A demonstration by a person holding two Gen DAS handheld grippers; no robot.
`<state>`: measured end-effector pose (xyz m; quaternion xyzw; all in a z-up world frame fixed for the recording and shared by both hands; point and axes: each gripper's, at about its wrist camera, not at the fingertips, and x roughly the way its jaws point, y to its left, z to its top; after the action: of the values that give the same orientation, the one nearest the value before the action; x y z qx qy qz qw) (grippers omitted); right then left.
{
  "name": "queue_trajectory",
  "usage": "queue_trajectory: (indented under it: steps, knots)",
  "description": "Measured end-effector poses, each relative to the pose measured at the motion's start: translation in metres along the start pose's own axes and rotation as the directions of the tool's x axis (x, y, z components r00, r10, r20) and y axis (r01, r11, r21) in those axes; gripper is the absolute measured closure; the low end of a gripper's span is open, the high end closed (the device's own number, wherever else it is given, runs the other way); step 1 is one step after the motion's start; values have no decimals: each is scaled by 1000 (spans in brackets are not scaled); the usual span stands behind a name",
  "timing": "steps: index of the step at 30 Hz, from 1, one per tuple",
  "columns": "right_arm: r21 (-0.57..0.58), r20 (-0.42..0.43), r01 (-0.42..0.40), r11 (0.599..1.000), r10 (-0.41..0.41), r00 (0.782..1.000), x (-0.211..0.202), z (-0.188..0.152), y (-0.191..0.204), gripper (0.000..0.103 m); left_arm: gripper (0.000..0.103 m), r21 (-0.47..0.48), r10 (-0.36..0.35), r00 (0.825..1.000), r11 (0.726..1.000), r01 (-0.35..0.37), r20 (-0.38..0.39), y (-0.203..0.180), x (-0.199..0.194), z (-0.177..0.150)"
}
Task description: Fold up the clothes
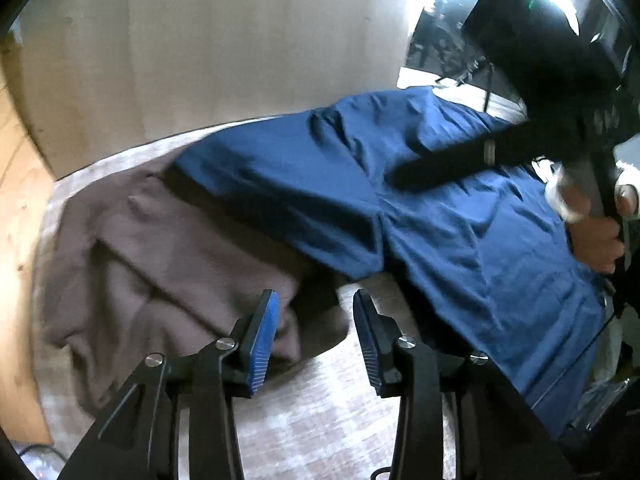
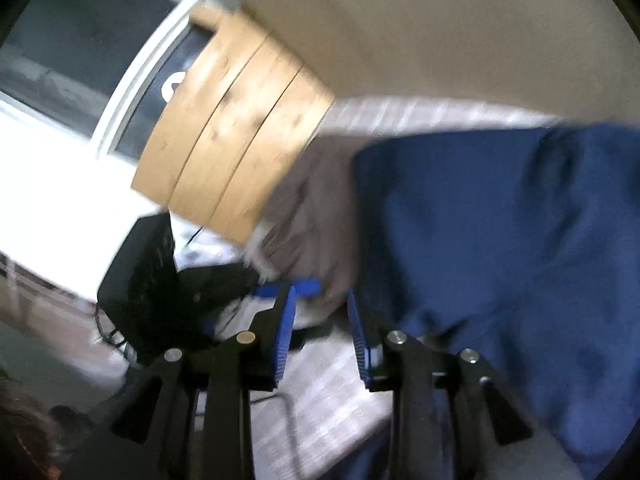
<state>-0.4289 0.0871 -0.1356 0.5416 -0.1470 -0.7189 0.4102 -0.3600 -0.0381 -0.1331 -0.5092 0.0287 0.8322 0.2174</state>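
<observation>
Bedding, pale and faintly checked (image 1: 304,420), carries both garments, so we read the surface as a bed against a plain wall (image 1: 200,40). Across it the blue garment (image 1: 460,216) lies with its long axis running from the far right corner toward our near right. It overlaps the brown garment (image 1: 160,256), which is rumpled at the left beside a wooden panel (image 1: 16,240).

For the left tool (image 1: 316,336), the brown garment's near hem sits right at its tips, one pad over cloth, the other over bare bedding. Its jaws stand partly open with nothing pinched.

The right tool (image 2: 322,336) is half open and holds nothing. The blue garment's edge hangs just right of it, so we judge this hand nearer the blue piece. Open bedding lies in front of both tools, while the bed edge and dark gear (image 2: 160,280) crowd the right tool's left.
</observation>
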Motion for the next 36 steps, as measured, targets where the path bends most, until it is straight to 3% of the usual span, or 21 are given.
queue_trajectory:
  steps: [3, 6, 8, 9, 10, 12, 15, 17, 20, 23, 25, 27, 29, 31, 33, 36]
  knots:
    - [-1, 45, 90, 996, -90, 995, -33, -8, -4, 76, 66, 6, -5, 1000, 1000, 5, -4, -6, 13, 7]
    - [-11, 72, 188, 982, -187, 980, -64, -29, -12, 70, 67, 39, 41, 999, 998, -41, 3, -12, 24, 14]
    - [-15, 70, 296, 955, -294, 953, -83, -51, -26, 63, 86, 54, 77, 997, 996, -77, 0, -14, 30, 18]
    - [-9, 54, 349, 937, -348, 936, -87, -64, -32, 63, 87, 37, 93, 996, 995, -92, -7, -10, 29, 19]
    - [11, 33, 423, 906, -423, 905, -100, -82, -44, 63, 87, 8, 97, 995, 995, -97, -4, -5, 24, 18]
    - [60, 29, 476, 878, -478, 878, -128, -109, -59, 63, 87, -28, 120, 993, 992, -119, 18, 2, 6, 11]
    - [201, 49, 529, 824, -548, 835, -190, -163, -87, 63, 84, -37, 140, 990, 990, -139, 24, 2, -26, -11]
    - [309, 64, 541, 783, -584, 809, -234, -202, -107, 63, 75, -34, 108, 994, 994, -108, 12, -16, -43, -35]
    - [420, 75, 535, 733, -615, 785, -280, -253, -121, 63, 72, -31, 70, 997, 997, -71, -17, -43, -61, -72]
    - [427, 123, 531, 732, -629, 768, -315, -281, -114, 63, 72, -58, 42, 998, 997, -45, -54, -70, -77, -112]
    - [409, 172, 525, 746, -628, 759, -332, -285, -105, 63, 71, -132, -6, 996, 991, -5, -85, -89, -81, -139]
    - [349, 194, 533, 771, -616, 764, -335, -280, -97, 63, 71, -191, -59, 991, 981, 36, -117, -113, -77, -167]
    - [228, 220, 518, 825, -562, 798, -317, -254, -87, 63, 71, -210, -53, 988, 977, 21, -148, -138, -73, -192]
    - [117, 190, 527, 842, -540, 820, -294, -234, -85, 63, 71, -259, -45, 984, 966, -1, -173, -163, -69, -217]
    - [60, 167, 574, 817, -575, 801, -283, -222, -86, 63, 71, -301, -46, 983, 954, -10, -178, -182, -69, -234]
    - [-13, 174, 625, 781, -613, 770, -283, -212, -93, 63, 71, -297, 10, 984, 953, -64, -180, -214, -70, -246]
